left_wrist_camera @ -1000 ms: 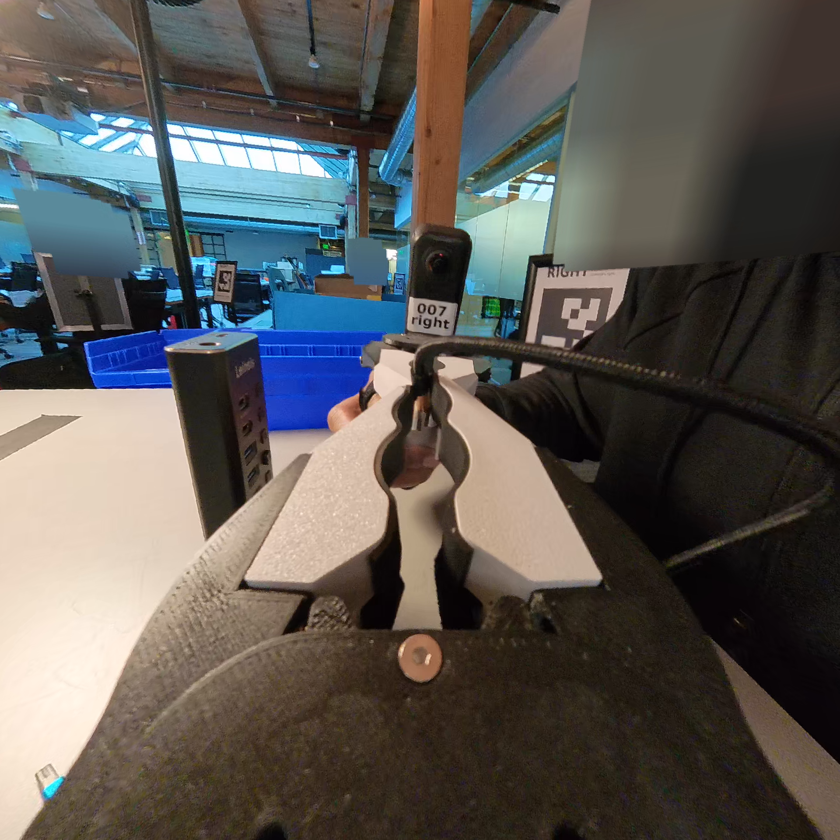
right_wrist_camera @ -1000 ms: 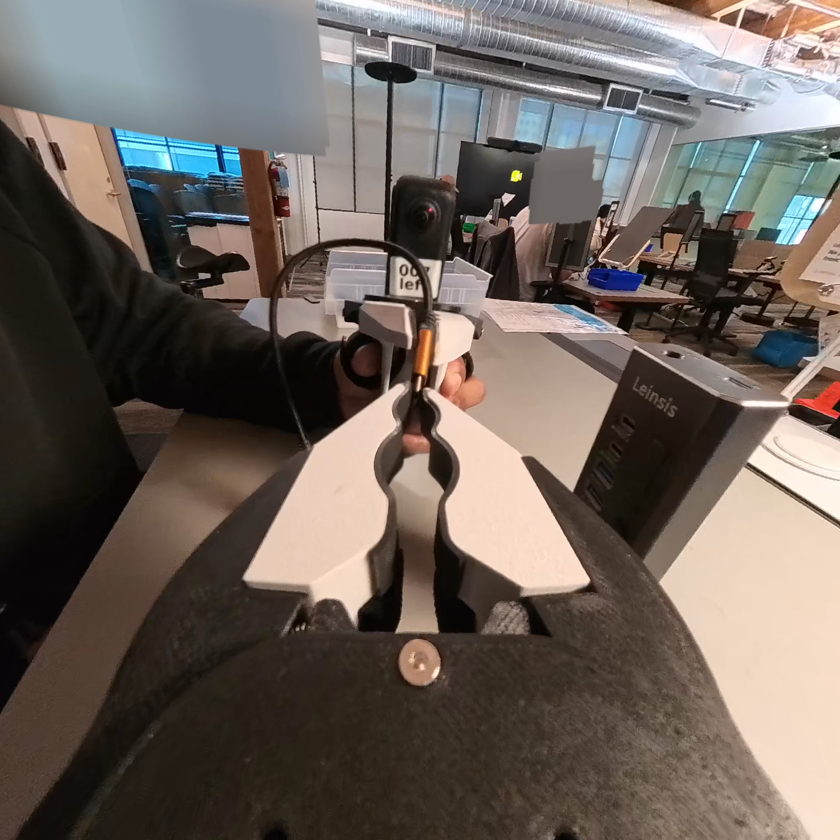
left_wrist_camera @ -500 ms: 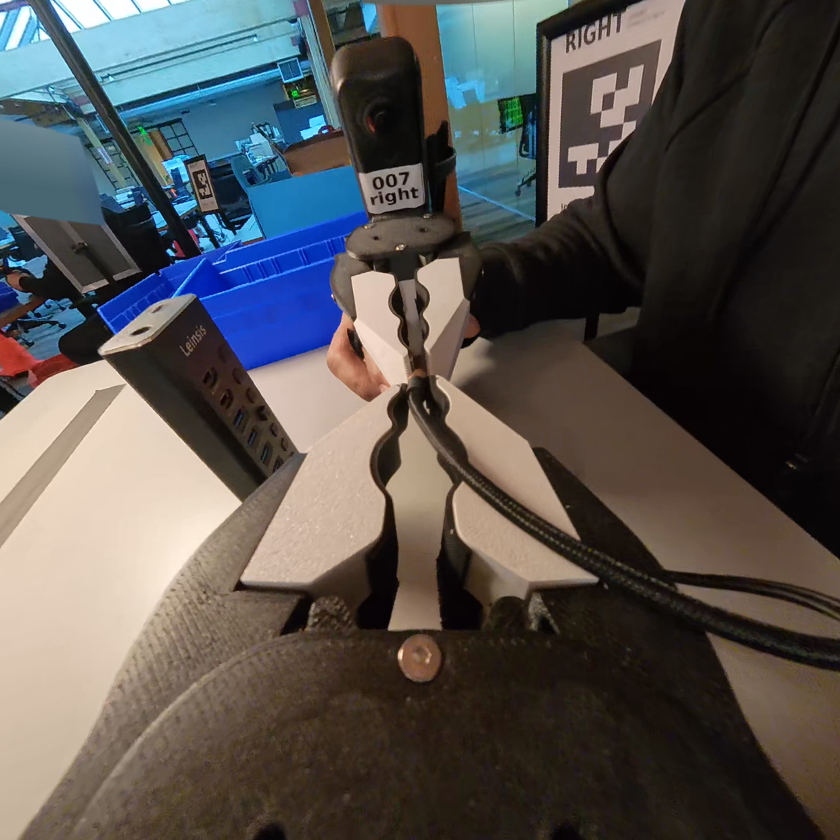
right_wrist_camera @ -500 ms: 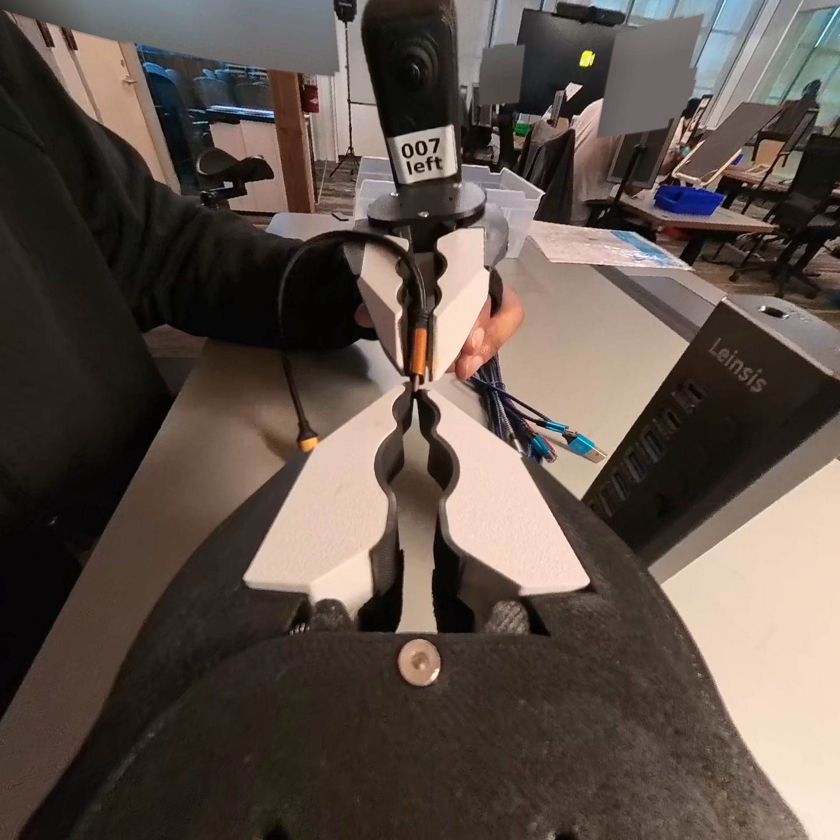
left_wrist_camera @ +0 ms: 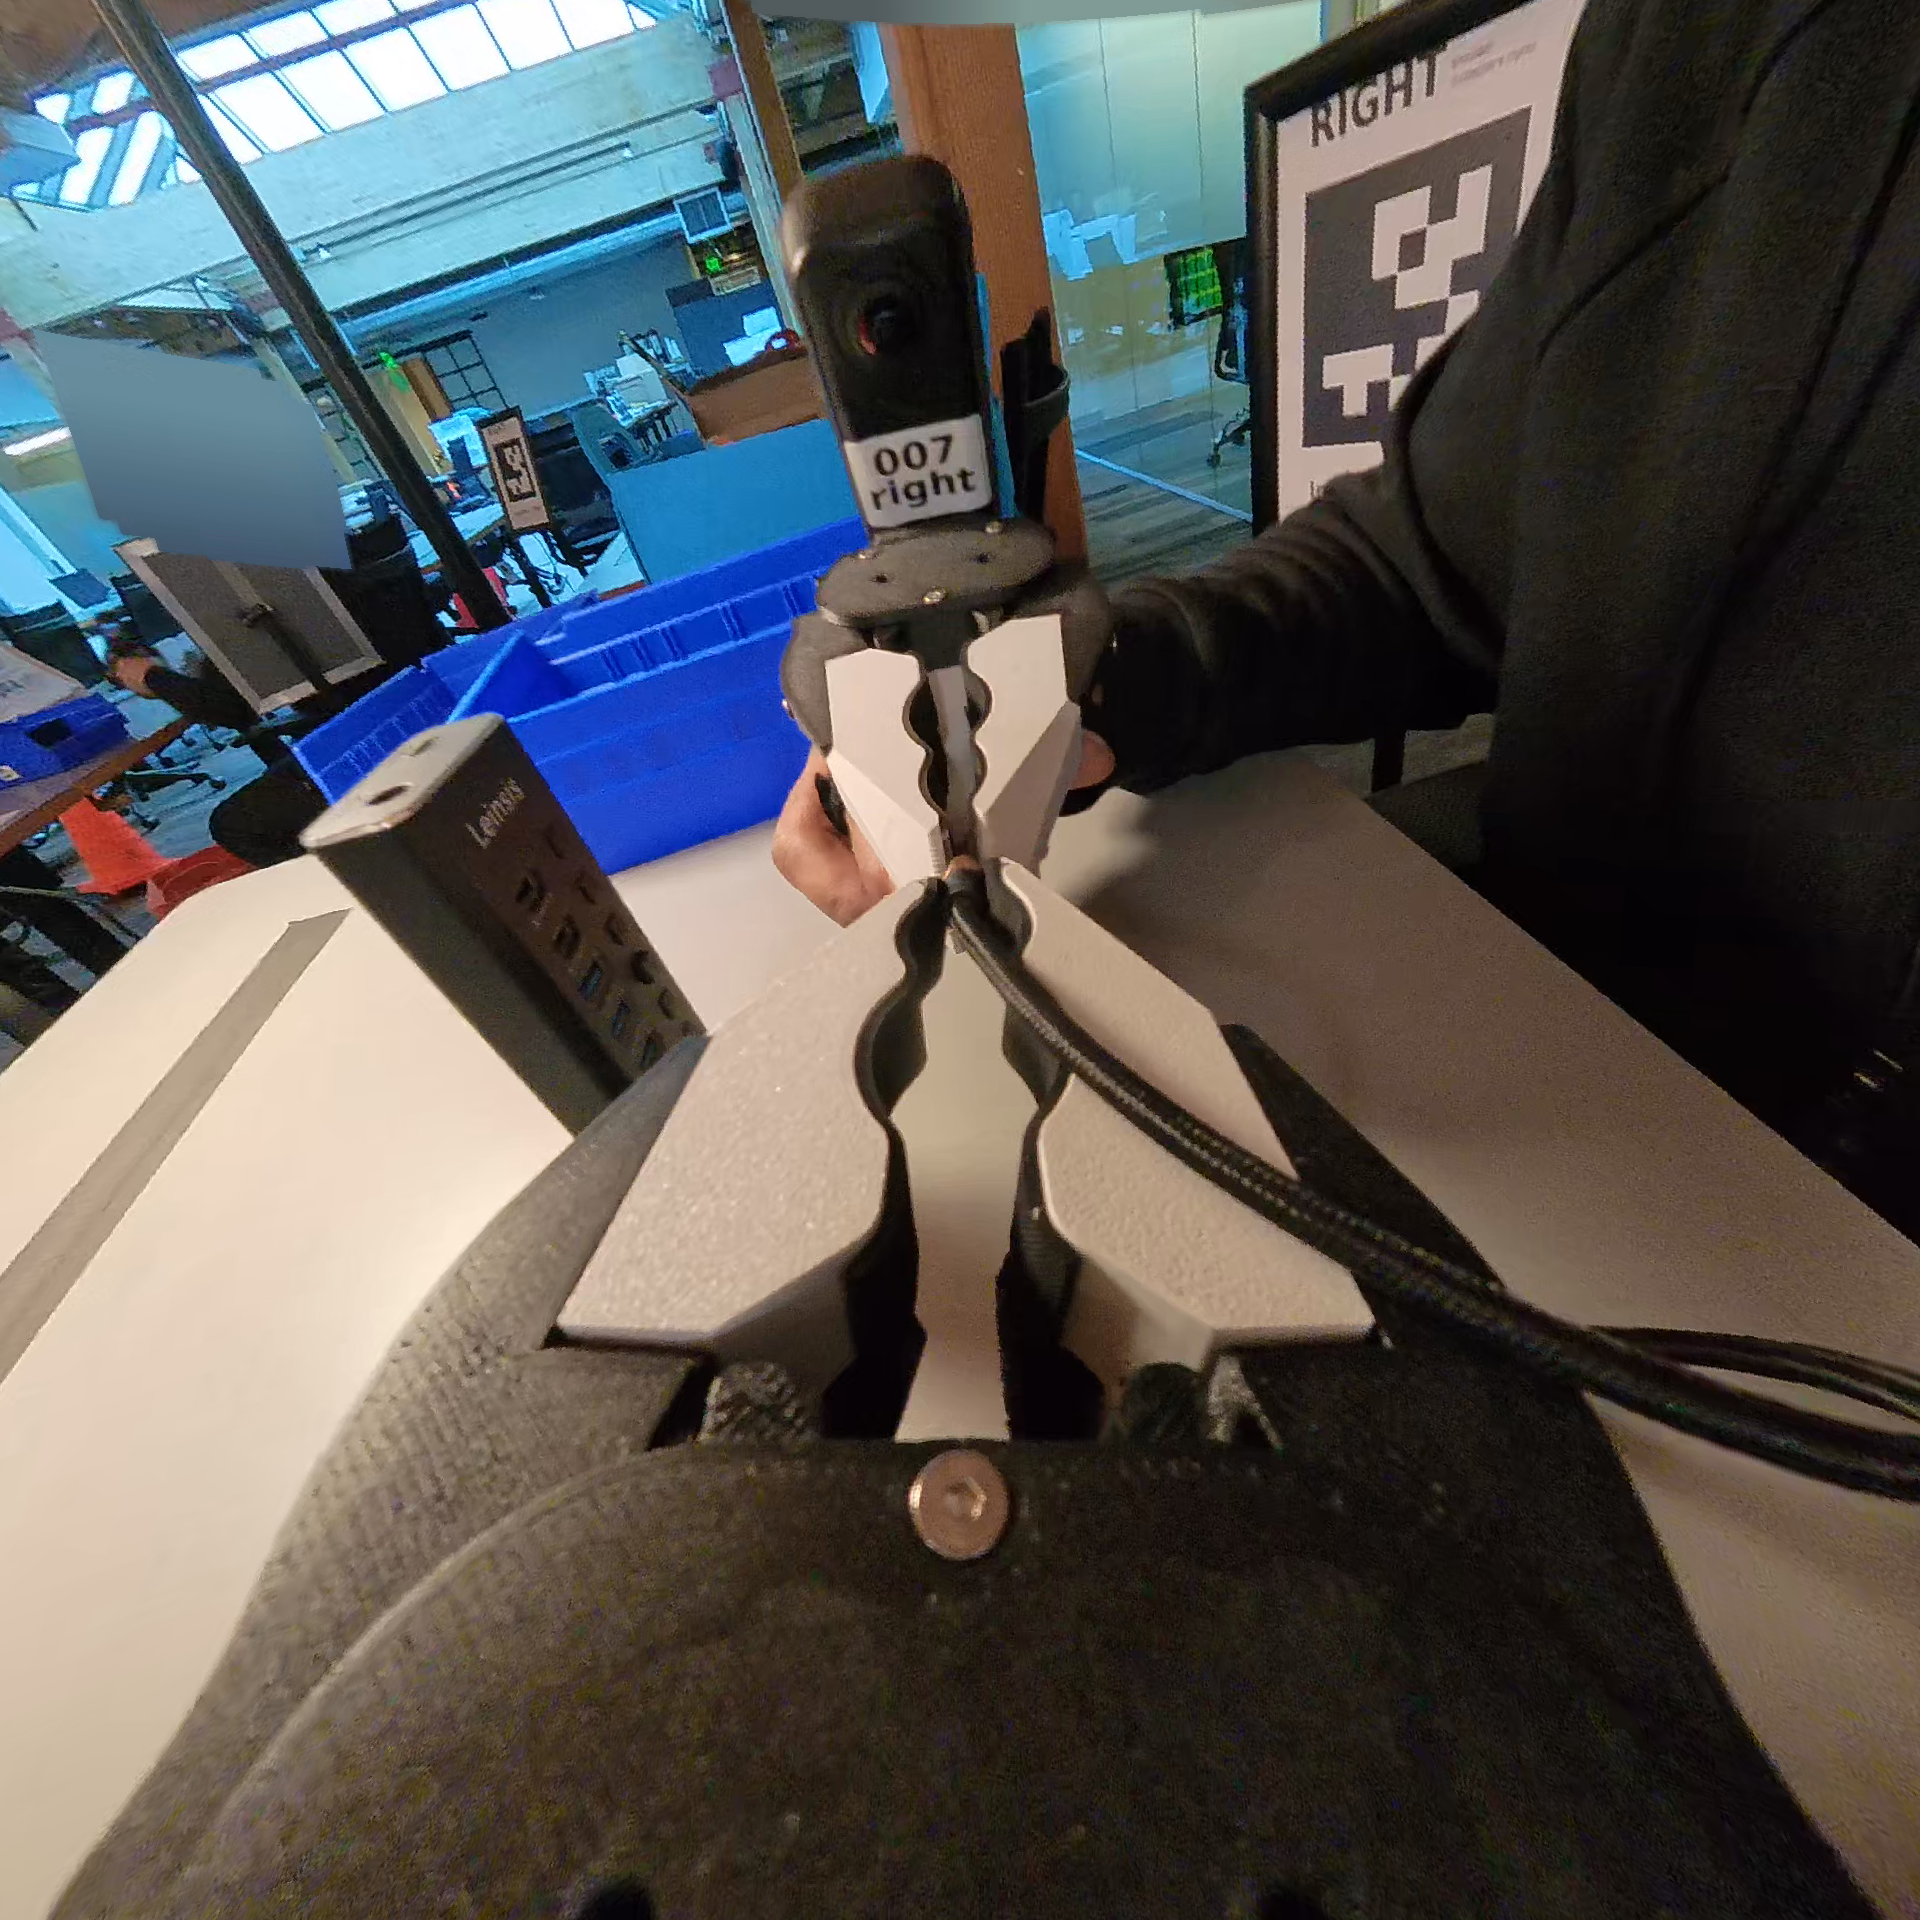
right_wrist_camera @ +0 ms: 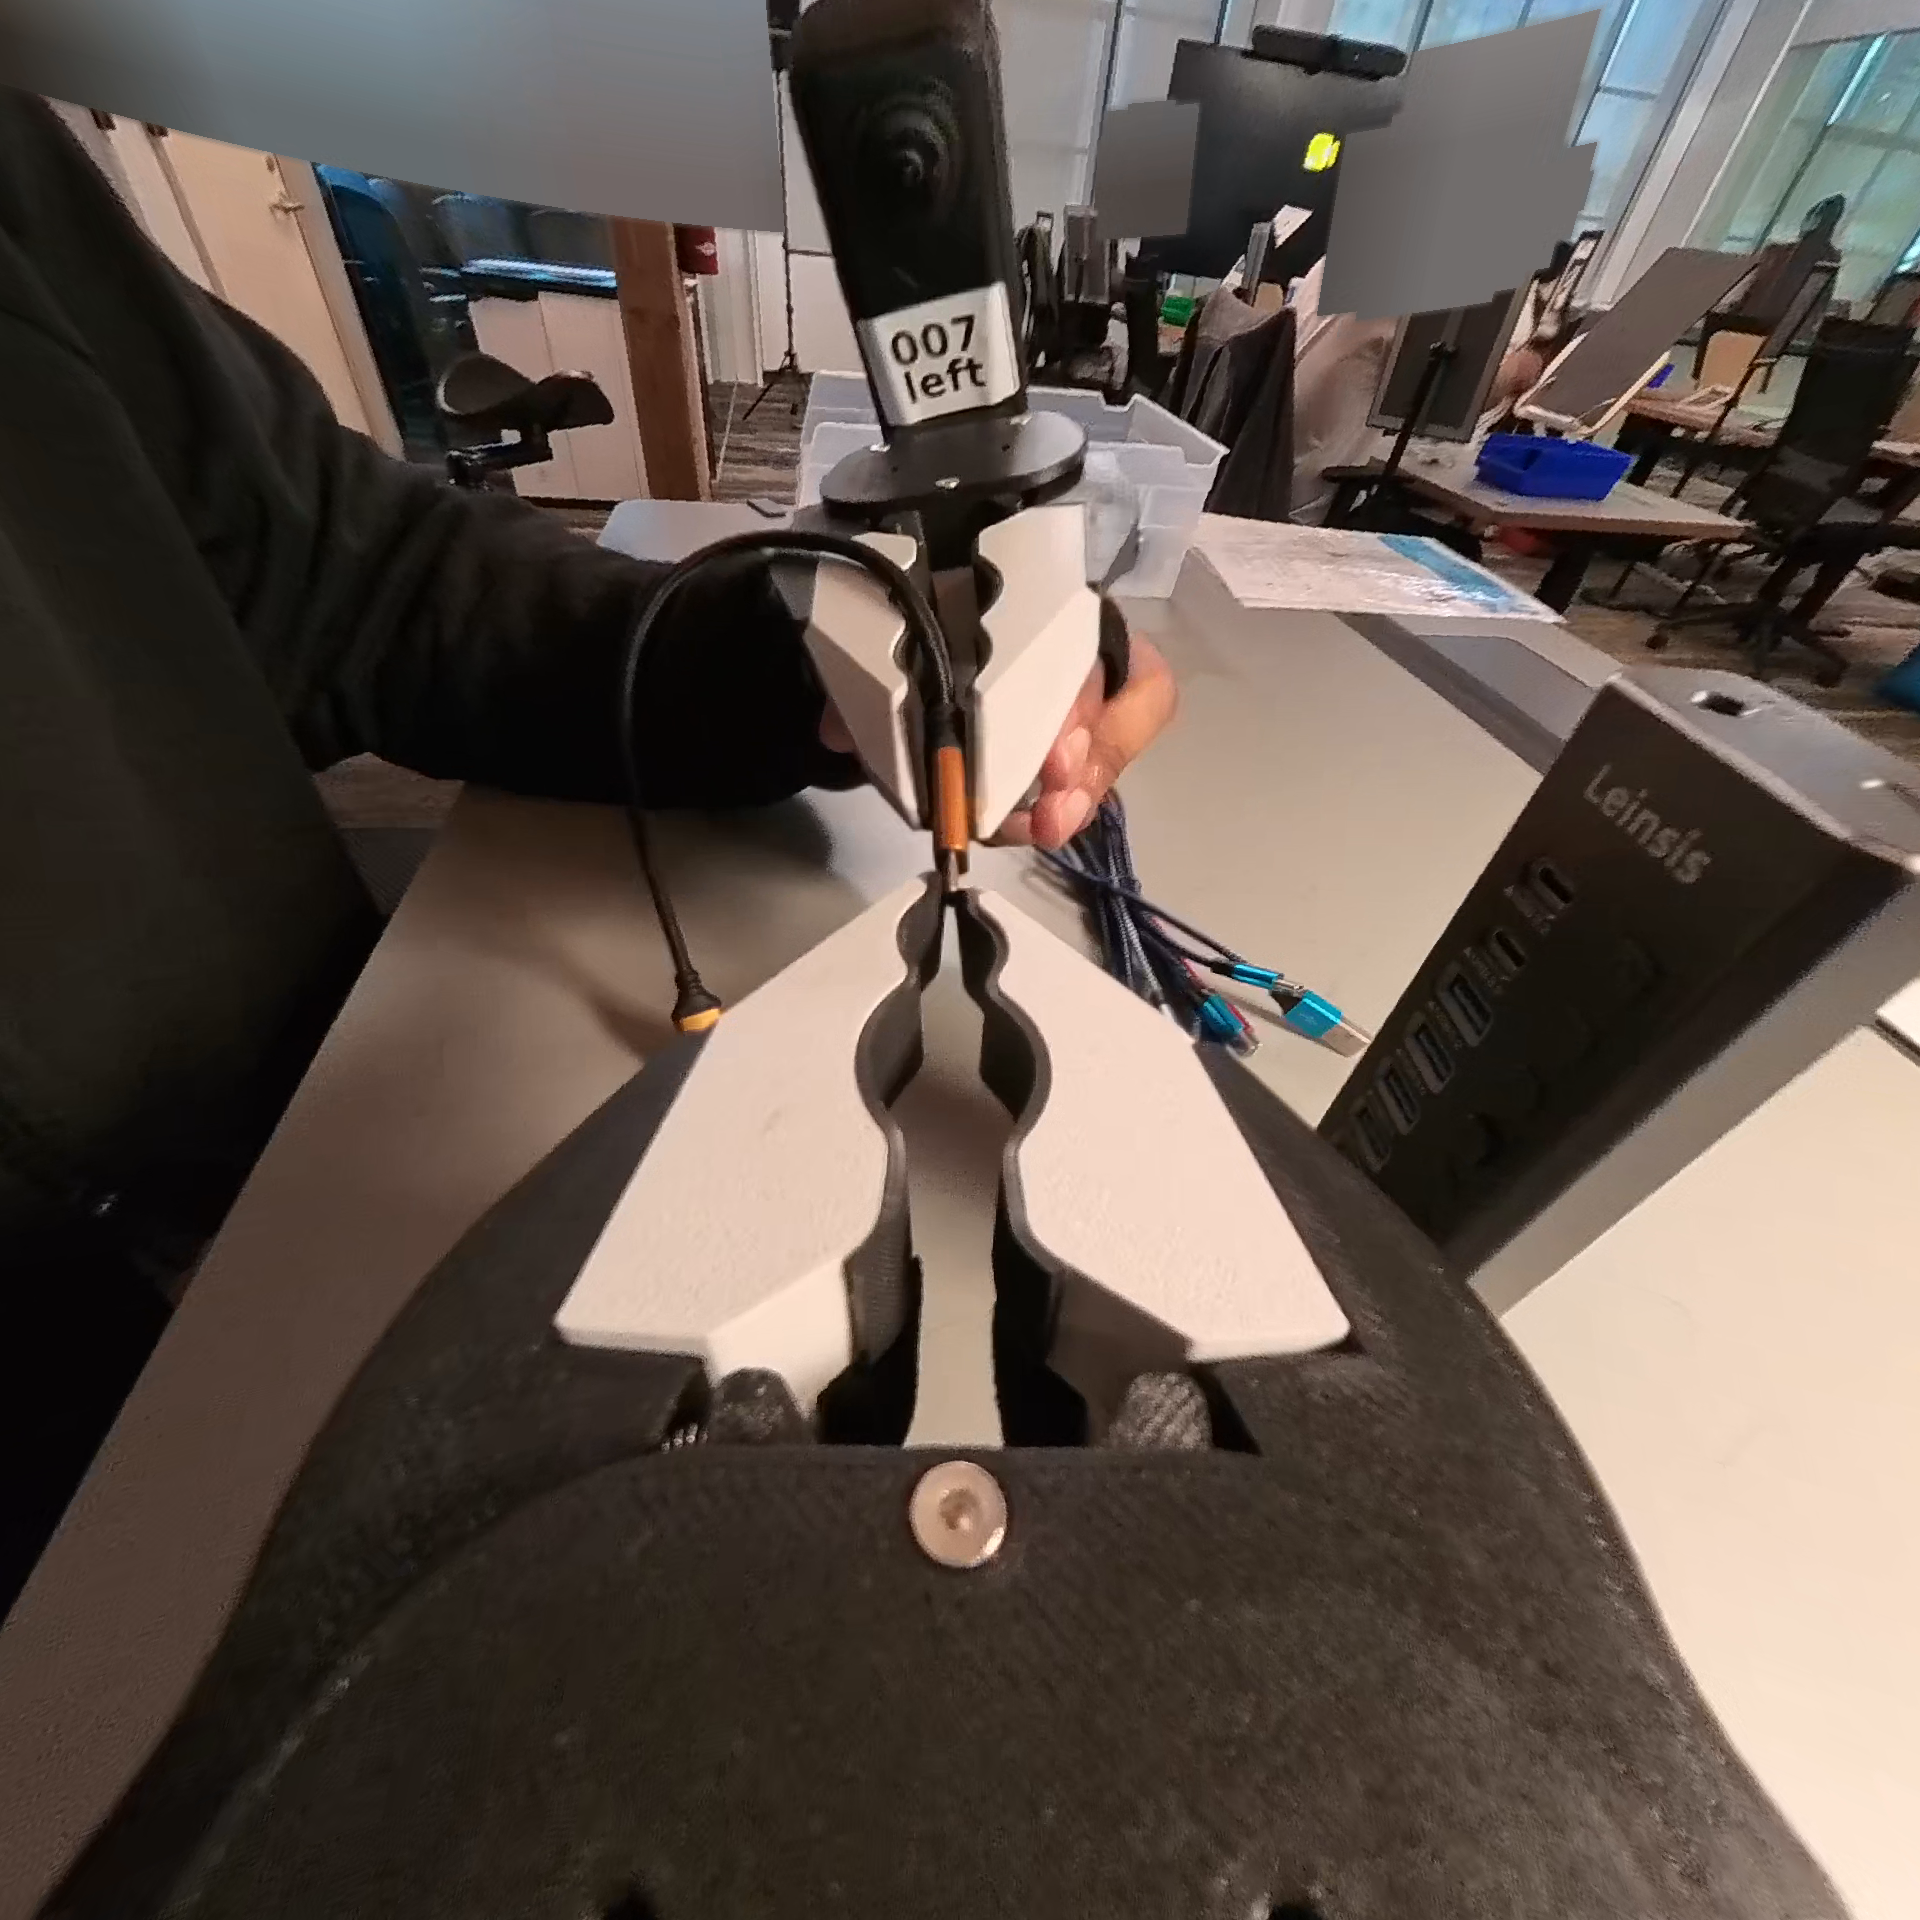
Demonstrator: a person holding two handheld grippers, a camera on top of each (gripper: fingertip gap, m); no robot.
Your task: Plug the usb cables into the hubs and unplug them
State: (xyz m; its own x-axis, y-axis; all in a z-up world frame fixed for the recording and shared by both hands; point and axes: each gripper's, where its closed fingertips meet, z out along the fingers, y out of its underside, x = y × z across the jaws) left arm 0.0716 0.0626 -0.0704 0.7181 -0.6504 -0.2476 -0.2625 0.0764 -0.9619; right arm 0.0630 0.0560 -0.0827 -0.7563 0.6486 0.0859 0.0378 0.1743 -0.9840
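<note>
My left gripper (left_wrist_camera: pixel 958 891) is shut on a black braided USB cable (left_wrist_camera: pixel 1226 1153) just behind its orange plug (right_wrist_camera: pixel 950 800). The cable runs back over the right finger and off to the right. My right gripper (right_wrist_camera: pixel 952 896) faces it tip to tip, its jaws closed on the plug's metal end. In the left wrist view the right gripper (left_wrist_camera: pixel 948 840) meets mine above the table. The cable's other orange end (right_wrist_camera: pixel 696 1013) hangs by the table. A dark upright USB hub (left_wrist_camera: pixel 520 914) stands left of my left gripper; it also shows at right in the right wrist view (right_wrist_camera: pixel 1621 987).
A bundle of blue-plugged cables (right_wrist_camera: pixel 1226 971) lies on the grey table (right_wrist_camera: pixel 1299 748) beside the hub. Blue bins (left_wrist_camera: pixel 665 707) stand behind the hub, a clear bin (right_wrist_camera: pixel 1143 468) and a paper sheet (right_wrist_camera: pixel 1351 582) at the far end. A marker board (left_wrist_camera: pixel 1403 260) and the person's dark sleeve (left_wrist_camera: pixel 1351 644) are at right. My left and right fingertips are right by each other.
Both grippers have tilted down towards the table and come closer, tip to tip. The left still holds the cable, and the plug's metal end now sits in the right gripper's tips.
</note>
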